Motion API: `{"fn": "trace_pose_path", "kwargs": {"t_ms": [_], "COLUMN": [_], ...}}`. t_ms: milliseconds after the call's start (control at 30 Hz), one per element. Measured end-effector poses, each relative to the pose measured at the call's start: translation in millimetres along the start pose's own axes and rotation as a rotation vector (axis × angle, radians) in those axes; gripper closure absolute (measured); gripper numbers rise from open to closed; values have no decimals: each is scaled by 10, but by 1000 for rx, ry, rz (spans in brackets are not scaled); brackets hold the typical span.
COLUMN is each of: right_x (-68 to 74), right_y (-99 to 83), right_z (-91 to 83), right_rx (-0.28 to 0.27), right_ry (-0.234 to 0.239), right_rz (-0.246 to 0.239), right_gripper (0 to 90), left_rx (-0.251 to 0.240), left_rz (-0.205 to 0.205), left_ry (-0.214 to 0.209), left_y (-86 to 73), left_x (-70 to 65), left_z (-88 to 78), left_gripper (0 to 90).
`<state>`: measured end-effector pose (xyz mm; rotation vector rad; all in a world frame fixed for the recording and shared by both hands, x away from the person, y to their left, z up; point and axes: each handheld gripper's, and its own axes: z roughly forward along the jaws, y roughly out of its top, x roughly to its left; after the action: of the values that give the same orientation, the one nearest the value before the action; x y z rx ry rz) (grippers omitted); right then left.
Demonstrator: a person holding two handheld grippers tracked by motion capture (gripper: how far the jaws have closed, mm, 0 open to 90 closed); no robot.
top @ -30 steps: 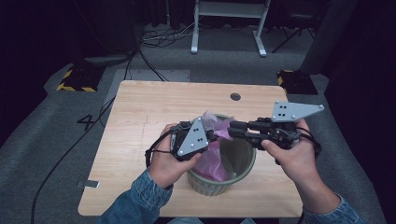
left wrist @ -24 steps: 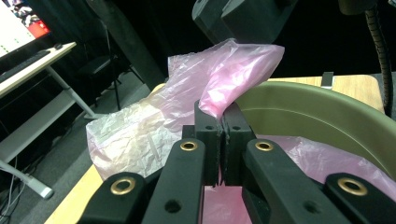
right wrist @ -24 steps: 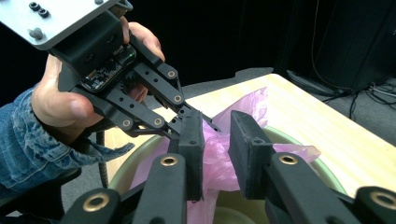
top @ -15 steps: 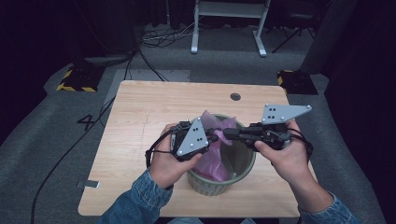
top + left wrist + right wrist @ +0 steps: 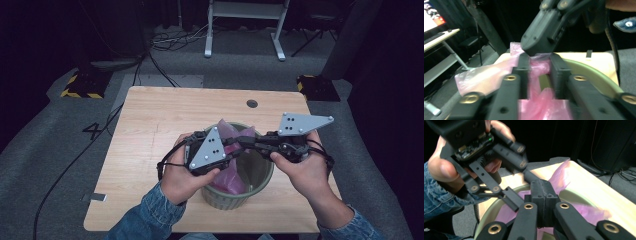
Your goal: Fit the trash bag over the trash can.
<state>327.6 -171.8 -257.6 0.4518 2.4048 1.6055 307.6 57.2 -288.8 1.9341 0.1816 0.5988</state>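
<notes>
**Bag in the Bin, Between Two Grippers**

Bin (image 5: 250,186) on the table (image 5: 150,130), near the front edge. Bag (image 5: 227,175) inside the bin, top edge sticking up past the rim. Left gripper (image 5: 234,149) just left of the bag top, right gripper (image 5: 246,142) just right of it, tips meeting over the bin. Bag edge pinched in the right gripper. Bag also between the left gripper's jaws, with gaps on both sides. Round hole (image 5: 252,103) in the table behind both grippers.

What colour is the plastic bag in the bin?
Pink: the see-through bag shows best in the left gripper view.
</notes>
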Motion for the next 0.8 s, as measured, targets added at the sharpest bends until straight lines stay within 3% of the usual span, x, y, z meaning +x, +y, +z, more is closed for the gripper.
{"fn": "trace_pose_path", "kwargs": {"t_ms": [100, 467, 600, 633, 700, 800], "right_x": [-21, -134, -132, -98, -65, -73], "right_y": [4, -3, 16, 37, 62, 74], "right_z": [-44, -206, -255, -243, -211, -162], "right_rx": [-7, -1, -34, -29, -33, -31], "right_ry": [-9, -102, -52, -34, -35, -32], "right_rz": [-1, -7, 11, -2, -13, 4], "right_gripper": [900, 900, 900, 874, 709, 645], "left_rx": [-6, -47, -49, -49, -55, -60], "left_rz": [2, -5, 8, 8, 9, 22], "left_ry": [1, 14, 16, 16, 8, -3], "left_y": [-22, -30, -26, -27, -24, -12], "left_x": [17, 71, 67, 59, 49, 26], "left_z": [-23, -186, -151, -136, -120, -100], "left_gripper": [861, 869, 848, 835, 828, 827]}}
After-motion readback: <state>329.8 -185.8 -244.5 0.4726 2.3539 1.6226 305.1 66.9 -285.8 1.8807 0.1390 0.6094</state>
